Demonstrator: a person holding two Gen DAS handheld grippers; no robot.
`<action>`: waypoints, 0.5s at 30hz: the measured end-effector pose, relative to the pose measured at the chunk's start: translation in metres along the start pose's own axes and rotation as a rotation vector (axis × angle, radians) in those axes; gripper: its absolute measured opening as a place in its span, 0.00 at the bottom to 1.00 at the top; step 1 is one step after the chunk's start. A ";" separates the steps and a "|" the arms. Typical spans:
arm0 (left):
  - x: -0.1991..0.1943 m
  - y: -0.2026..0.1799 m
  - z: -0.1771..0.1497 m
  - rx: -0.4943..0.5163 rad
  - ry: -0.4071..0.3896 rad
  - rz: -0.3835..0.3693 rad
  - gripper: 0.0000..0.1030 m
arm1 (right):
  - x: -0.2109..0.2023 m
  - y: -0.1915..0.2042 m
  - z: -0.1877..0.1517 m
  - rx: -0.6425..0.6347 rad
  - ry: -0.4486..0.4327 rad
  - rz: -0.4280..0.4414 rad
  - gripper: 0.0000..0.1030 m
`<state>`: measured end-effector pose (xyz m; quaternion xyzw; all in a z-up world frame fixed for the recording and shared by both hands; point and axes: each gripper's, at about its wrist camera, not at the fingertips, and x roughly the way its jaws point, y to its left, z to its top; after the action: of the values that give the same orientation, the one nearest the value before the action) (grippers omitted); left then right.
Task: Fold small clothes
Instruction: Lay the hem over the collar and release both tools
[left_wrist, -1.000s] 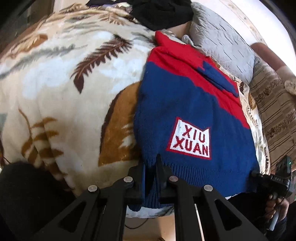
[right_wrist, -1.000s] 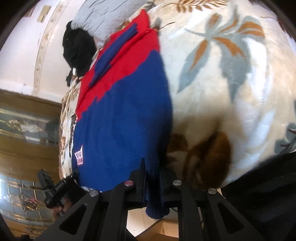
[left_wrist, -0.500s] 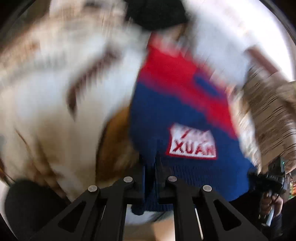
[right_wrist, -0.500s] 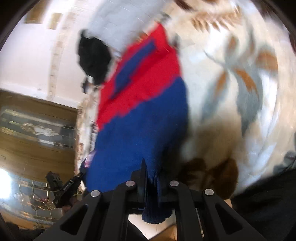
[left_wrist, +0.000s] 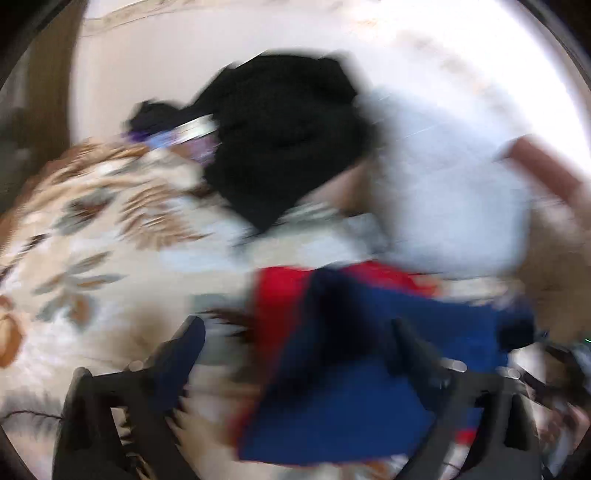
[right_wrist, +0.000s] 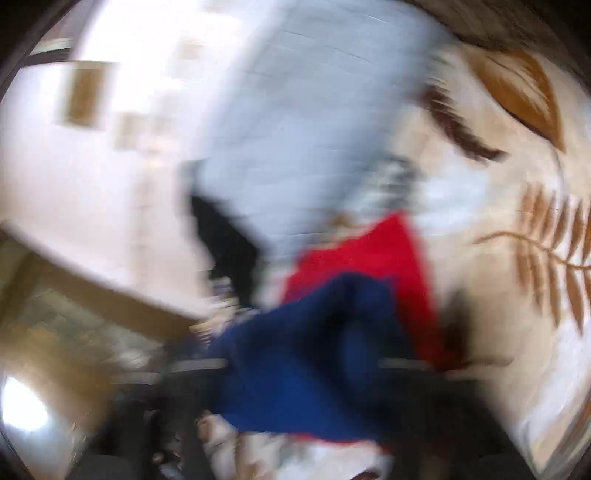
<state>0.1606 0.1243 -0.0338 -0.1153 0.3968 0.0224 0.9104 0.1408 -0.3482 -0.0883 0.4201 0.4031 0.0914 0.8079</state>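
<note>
The left gripper (left_wrist: 295, 332) stands wide apart over the sweater (left_wrist: 351, 369), which lies folded (blue over red) on the leaf-print blanket (left_wrist: 92, 258). The right gripper (right_wrist: 306, 363) is too blurred to tell, blue knit bunched before it.

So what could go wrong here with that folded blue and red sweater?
The sweater lies bunched between the left tool's open fingers, so they might snag it when pulling away. Its blue layer sits unevenly over the red, so the fold may slump.
</note>
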 end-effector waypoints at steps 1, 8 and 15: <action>0.009 0.007 -0.009 -0.022 0.031 0.042 0.95 | 0.002 -0.005 -0.012 -0.003 0.016 0.013 0.91; -0.011 0.035 -0.083 -0.058 0.043 -0.034 0.95 | -0.030 -0.045 -0.093 0.056 0.085 0.047 0.91; 0.046 0.029 -0.075 -0.141 0.153 0.010 0.95 | 0.015 -0.034 -0.077 0.175 0.018 0.005 0.91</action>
<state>0.1345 0.1331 -0.1217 -0.1786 0.4632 0.0459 0.8669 0.0882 -0.3157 -0.1471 0.4893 0.4159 0.0615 0.7641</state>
